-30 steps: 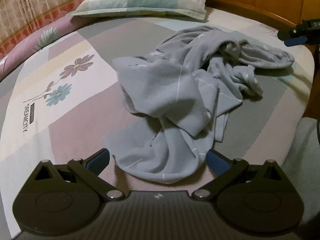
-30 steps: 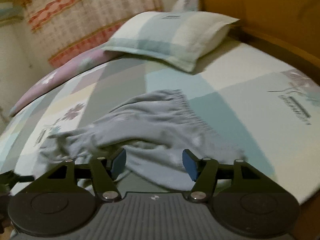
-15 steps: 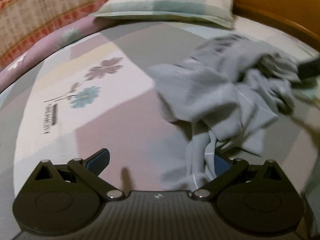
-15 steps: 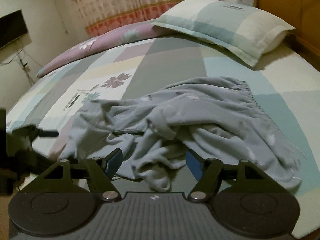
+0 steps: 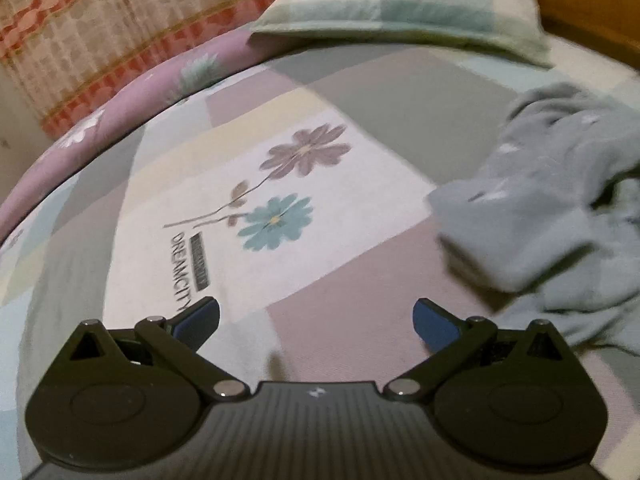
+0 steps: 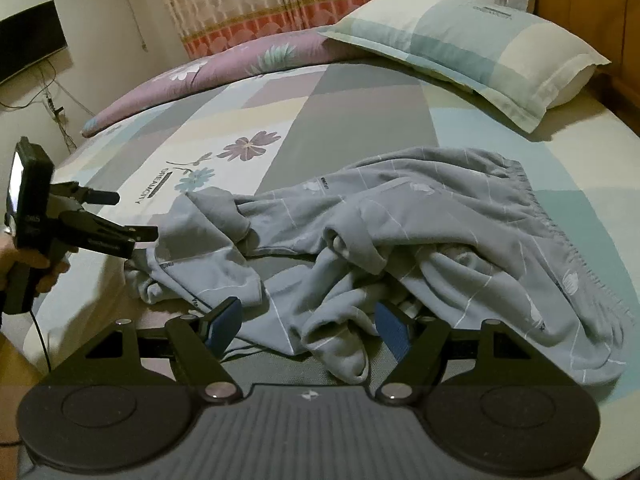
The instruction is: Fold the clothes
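One grey garment (image 6: 400, 240) lies crumpled on the bed (image 6: 360, 120); soft, light, best taken by its hem. Both the left gripper (image 5: 316, 316) and right gripper (image 6: 308, 320) gape wide, holding nothing.

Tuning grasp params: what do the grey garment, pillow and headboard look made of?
Garment: soft matte knit, likely cotton jersey or fleece; it crumples in rounded folds, with a gathered band along one edge and thin white lines.
Pillow: woven cloth case, matte, printed in colour blocks, with a flat flange; stuffed and plump.
Headboard: looks like wood or veneer, orange-brown, smooth with a slight sheen.
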